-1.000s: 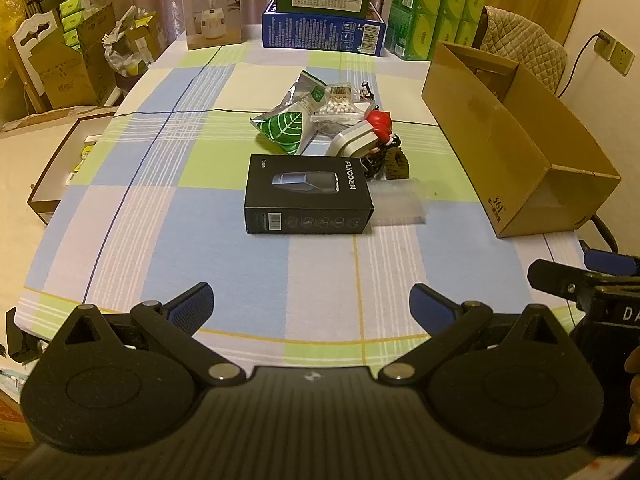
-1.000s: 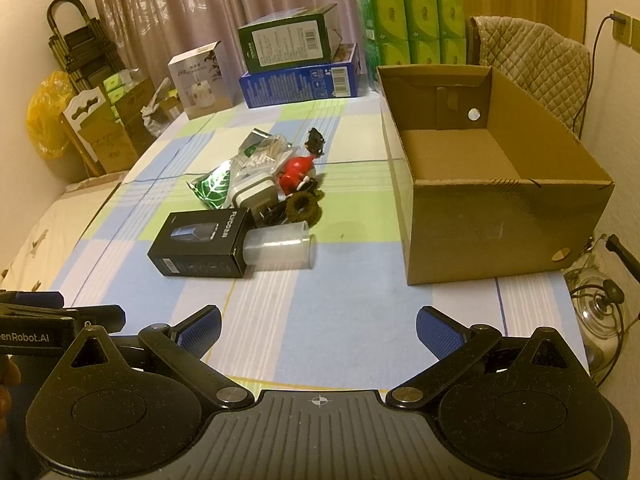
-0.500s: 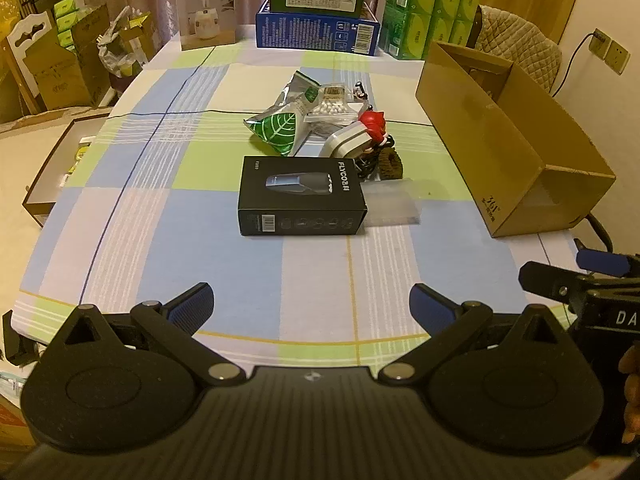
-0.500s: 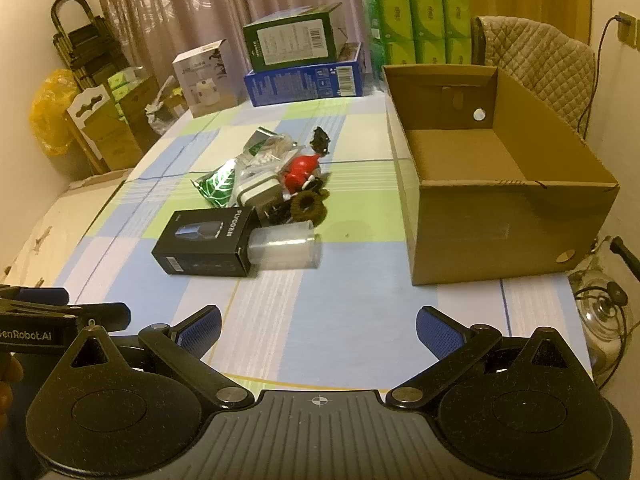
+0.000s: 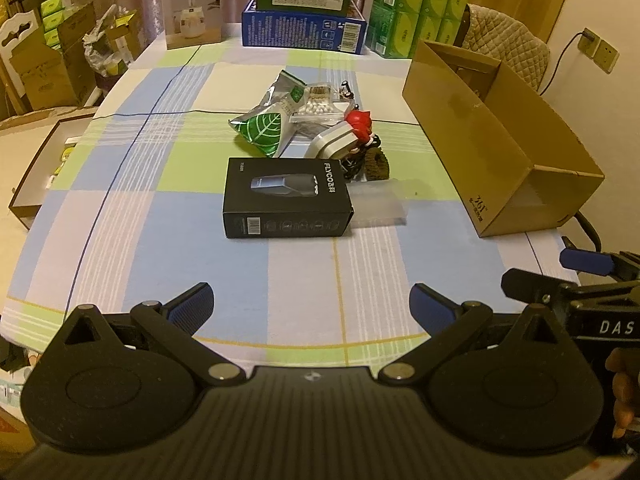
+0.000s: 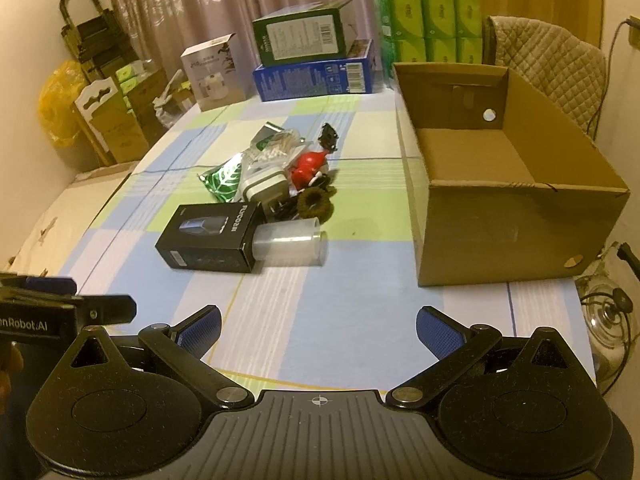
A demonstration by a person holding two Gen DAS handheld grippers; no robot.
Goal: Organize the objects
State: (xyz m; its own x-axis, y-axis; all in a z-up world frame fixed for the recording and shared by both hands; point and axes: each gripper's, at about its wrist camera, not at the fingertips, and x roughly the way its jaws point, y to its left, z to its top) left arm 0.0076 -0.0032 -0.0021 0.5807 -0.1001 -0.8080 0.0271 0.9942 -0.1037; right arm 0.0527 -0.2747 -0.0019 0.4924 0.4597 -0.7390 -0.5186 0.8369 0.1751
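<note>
Left gripper (image 5: 311,304) and right gripper (image 6: 318,326): jaws spread wide, both empty, above the near edge of the table (image 5: 160,224). The clear plastic cup (image 6: 290,242) lies on its side, its outline faint (translucent), touching the black box (image 5: 286,198) near the table's centre. Behind it, the pile's small dark items are hard to identify. The cardboard box (image 6: 504,184) stands open along the right edge.

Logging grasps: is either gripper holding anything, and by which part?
Nothing is held. The left gripper and the right gripper are both open and empty above the checked tablecloth.
</note>
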